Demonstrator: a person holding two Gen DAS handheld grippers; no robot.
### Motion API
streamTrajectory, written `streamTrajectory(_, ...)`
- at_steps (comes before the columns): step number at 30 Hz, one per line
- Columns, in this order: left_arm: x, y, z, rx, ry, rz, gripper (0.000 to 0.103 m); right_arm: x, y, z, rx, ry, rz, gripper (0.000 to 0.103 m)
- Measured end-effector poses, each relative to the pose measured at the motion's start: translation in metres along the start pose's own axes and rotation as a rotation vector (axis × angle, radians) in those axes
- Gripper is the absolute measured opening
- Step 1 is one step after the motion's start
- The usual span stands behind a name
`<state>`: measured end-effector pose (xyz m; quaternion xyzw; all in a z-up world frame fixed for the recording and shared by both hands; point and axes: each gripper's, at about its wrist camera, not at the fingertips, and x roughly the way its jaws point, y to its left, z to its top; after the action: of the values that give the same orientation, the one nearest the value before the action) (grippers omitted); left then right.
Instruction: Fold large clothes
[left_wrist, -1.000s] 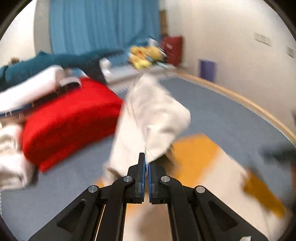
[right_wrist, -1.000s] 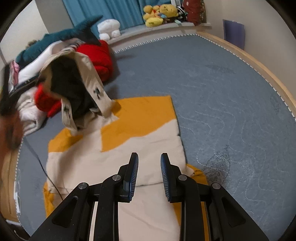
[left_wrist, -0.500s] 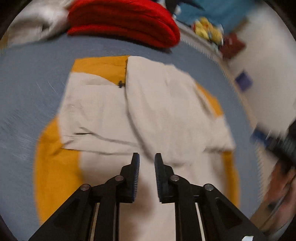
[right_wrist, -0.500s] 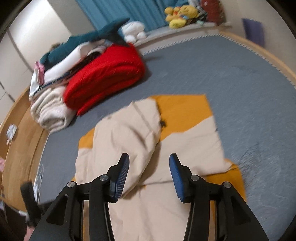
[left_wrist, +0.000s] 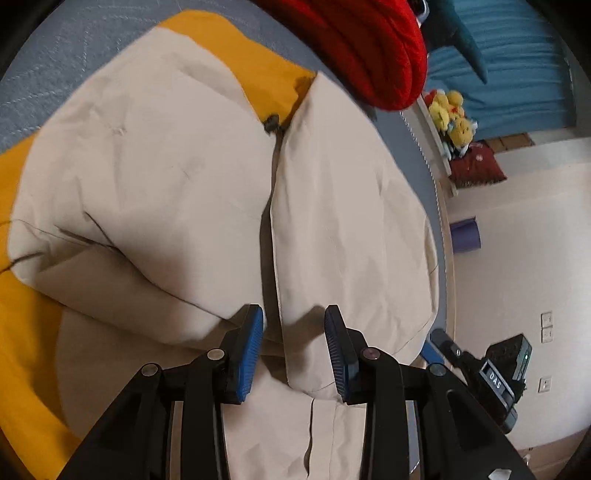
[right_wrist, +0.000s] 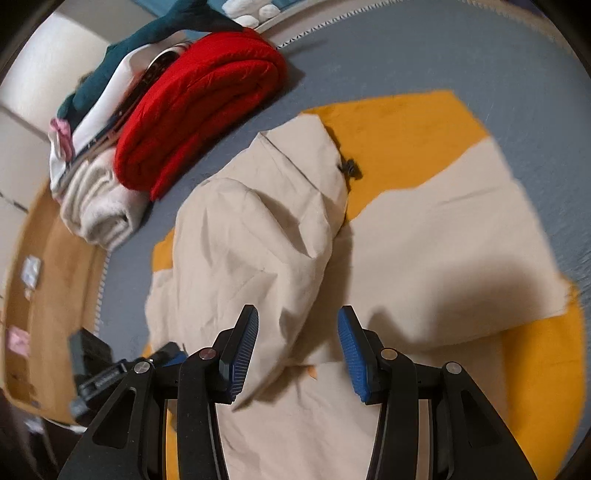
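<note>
Beside beige coat: red quilt, towel roll | both tongs parted, empty

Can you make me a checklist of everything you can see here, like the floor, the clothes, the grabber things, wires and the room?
Surface: grey carpet with an orange mat on it.
Job's things: beige coat lying on the mat, both sides folded in, dark button between them.
Clutter: red blanket and white towel roll stacked beside the mat.
Grippers: left hand-held gripper jaws have just been opening, nothing pinched; right hand-held gripper open above the coat.
Cables: nothing seen.
Surroundings: blue curtain, yellow plush toys, white wall.
</note>
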<state>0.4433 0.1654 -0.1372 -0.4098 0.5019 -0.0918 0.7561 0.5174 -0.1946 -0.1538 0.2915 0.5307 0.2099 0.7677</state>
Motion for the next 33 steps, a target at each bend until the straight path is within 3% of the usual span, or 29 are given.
streamTrajectory(1, 0.002, -0.001, -0.002, 0.004, 0.009, -0.009, 0.029, 0.003, -0.001, 0.0, -0.009, -0.002, 0.003, 0.046)
streamTrajectory(3, 0.002, -0.002, -0.003, 0.002, 0.005, -0.039, 0.017, 0.008, -0.004, -0.001, -0.009, 0.003, 0.023, 0.046)
streamTrajectory(4, 0.001, -0.006, -0.003, 0.009, 0.0, -0.05, 0.006, 0.009, -0.006, -0.001, 0.005, -0.002, 0.045, 0.043)
streamTrajectory(5, -0.002, -0.01, -0.002, 0.017, -0.007, -0.059, 0.005, 0.008, -0.008, -0.001, 0.02, -0.009, 0.07, 0.039)
streamTrajectory(7, -0.009, -0.019, -0.001, 0.045, -0.033, -0.082, 0.004, 0.005, -0.009, 0.001, 0.029, -0.024, 0.133, 0.012)
streamTrajectory(9, -0.018, -0.028, -0.001, 0.064, -0.064, -0.1, 0.003, -0.004, -0.005, 0.003, 0.003, -0.066, 0.159, 0.004)
streamTrajectory(11, -0.024, -0.034, -0.004, 0.088, -0.085, -0.092, 0.003, -0.016, -0.001, 0.005, -0.023, -0.108, 0.182, 0.002)
streamTrajectory(13, -0.017, -0.035, -0.008, 0.118, -0.056, -0.046, 0.004, -0.021, -0.004, 0.005, -0.018, -0.128, 0.138, 0.001)
streamTrajectory(15, 0.004, -0.034, -0.015, 0.156, 0.02, 0.078, 0.004, -0.004, -0.011, 0.002, -0.013, -0.048, 0.011, 0.001)
streamTrajectory(17, 0.021, -0.03, -0.02, 0.17, 0.074, 0.194, 0.011, 0.02, -0.019, -0.009, -0.016, 0.048, -0.092, 0.001)
streamTrajectory(20, 0.016, -0.032, -0.016, 0.14, 0.045, 0.231, 0.014, 0.032, -0.019, -0.016, -0.035, 0.107, -0.13, 0.005)
streamTrajectory(22, 0.0, -0.052, -0.012, 0.214, -0.048, 0.303, 0.016, 0.021, -0.013, -0.011, -0.045, 0.069, -0.153, 0.014)
streamTrajectory(24, -0.012, -0.074, -0.019, 0.327, -0.137, 0.327, 0.021, -0.004, -0.005, -0.006, -0.057, -0.048, -0.211, 0.02)
streamTrajectory(25, -0.012, -0.086, -0.024, 0.379, -0.159, 0.308, 0.023, -0.021, 0.001, -0.004, -0.061, -0.147, -0.244, 0.024)
streamTrajectory(26, -0.008, -0.092, -0.03, 0.411, -0.158, 0.282, 0.023, -0.032, 0.006, -0.004, -0.068, -0.208, -0.243, 0.027)
streamTrajectory(28, 0.015, -0.104, -0.045, 0.473, -0.094, 0.204, 0.023, -0.037, 0.018, 0.0, -0.108, -0.25, -0.194, 0.037)
streamTrajectory(30, 0.041, -0.11, -0.059, 0.507, -0.037, 0.188, 0.023, -0.027, 0.028, 0.001, -0.169, -0.217, -0.106, 0.039)
streamTrajectory(32, 0.072, -0.101, -0.073, 0.538, 0.047, 0.254, 0.023, -0.006, 0.031, -0.001, -0.191, -0.153, -0.033, 0.039)
streamTrajectory(33, 0.084, -0.093, -0.077, 0.535, 0.081, 0.312, 0.023, 0.008, 0.028, -0.003, -0.192, -0.118, -0.041, 0.039)
